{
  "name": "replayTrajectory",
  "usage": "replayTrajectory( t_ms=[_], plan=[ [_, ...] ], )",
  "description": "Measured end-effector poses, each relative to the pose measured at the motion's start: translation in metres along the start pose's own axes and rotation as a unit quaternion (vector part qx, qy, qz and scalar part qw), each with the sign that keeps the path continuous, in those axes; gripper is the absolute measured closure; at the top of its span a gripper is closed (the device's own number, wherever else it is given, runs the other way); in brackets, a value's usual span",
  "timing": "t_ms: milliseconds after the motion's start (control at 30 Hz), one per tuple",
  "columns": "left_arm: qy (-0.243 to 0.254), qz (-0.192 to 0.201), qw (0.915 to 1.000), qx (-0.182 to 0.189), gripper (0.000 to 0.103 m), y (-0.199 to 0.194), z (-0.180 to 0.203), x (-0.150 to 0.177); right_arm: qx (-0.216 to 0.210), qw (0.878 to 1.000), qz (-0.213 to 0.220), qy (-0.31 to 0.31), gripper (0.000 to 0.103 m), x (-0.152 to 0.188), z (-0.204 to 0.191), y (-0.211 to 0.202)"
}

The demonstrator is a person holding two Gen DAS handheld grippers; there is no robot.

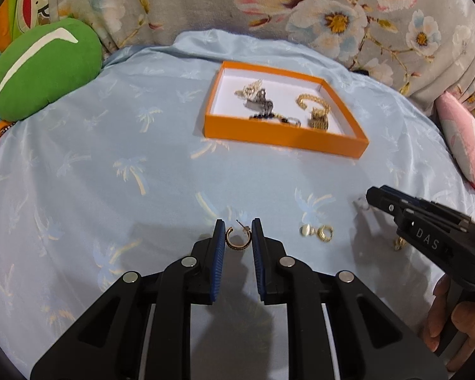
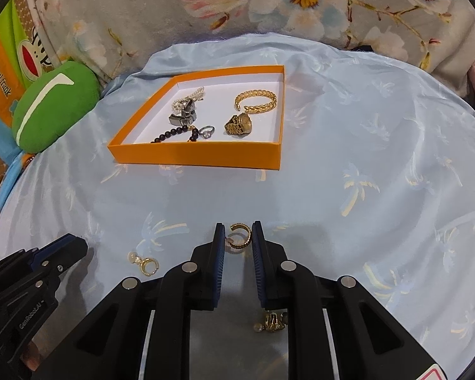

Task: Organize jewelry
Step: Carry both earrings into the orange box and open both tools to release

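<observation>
An orange tray point(image 1: 281, 134) point(image 2: 196, 155) on the light blue cloth holds a gold bracelet point(image 2: 256, 101), a gold watch point(image 2: 239, 123), a ring point(image 2: 206, 132), black beads point(image 2: 172, 134) and pearls. My left gripper point(image 1: 238, 236) is open, its jaws on either side of a dark hoop earring point(image 1: 237, 238) lying on the cloth. My right gripper point(image 2: 237, 237) is open around a gold ring point(image 2: 238, 237) on the cloth. A pearl and gold hoop earring point(image 1: 319, 231) point(image 2: 146, 262) lies between the two grippers. Another gold pearl piece point(image 2: 274, 321) lies under the right gripper.
A green cushion point(image 1: 41, 69) point(image 2: 53, 107) sits at the far left. A floral fabric point(image 1: 300, 6) rises behind the cloth. A pink pillow point(image 1: 462, 139) lies at the right edge. The right gripper's body point(image 1: 427, 231) and the holding hand point(image 1: 449, 316) show in the left wrist view.
</observation>
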State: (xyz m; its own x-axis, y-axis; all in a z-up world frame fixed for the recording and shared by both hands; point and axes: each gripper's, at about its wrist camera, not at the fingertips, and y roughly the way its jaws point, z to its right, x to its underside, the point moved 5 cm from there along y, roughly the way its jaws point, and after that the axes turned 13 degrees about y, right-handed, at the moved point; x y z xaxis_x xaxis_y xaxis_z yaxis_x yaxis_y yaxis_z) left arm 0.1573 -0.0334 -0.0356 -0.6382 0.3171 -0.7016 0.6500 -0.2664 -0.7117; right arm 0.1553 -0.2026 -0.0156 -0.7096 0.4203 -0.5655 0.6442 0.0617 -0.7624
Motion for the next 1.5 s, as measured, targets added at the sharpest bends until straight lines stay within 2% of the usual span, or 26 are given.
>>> replayTrajectory(
  t_ms=[300,533,767,1000,1500],
  plan=[
    [0.026,0.022,0.9994,-0.003,0.087,0.026,-0.012,-0.075,-0.012,1.000,0.021,-0.012,0.087,-0.063,-0.016,0.012],
    [0.036,0.031,0.9988,-0.015,0.087,0.070,-0.015,-0.132,-0.007,0.999,0.036,-0.021,0.087,-0.120,-0.032,0.047],
    [0.045,0.032,0.9981,-0.025,0.087,0.109,-0.010,-0.173,-0.007,1.000,0.026,-0.009,0.087,-0.153,-0.035,0.089],
    [0.049,0.028,0.9980,-0.027,0.087,0.135,-0.009,-0.186,-0.006,1.000,0.018,-0.010,0.087,-0.165,-0.037,0.112],
    [0.025,0.016,0.9994,-0.019,0.087,0.155,-0.027,-0.182,-0.003,1.000,0.006,-0.022,0.087,-0.174,-0.049,0.136]
  ],
)
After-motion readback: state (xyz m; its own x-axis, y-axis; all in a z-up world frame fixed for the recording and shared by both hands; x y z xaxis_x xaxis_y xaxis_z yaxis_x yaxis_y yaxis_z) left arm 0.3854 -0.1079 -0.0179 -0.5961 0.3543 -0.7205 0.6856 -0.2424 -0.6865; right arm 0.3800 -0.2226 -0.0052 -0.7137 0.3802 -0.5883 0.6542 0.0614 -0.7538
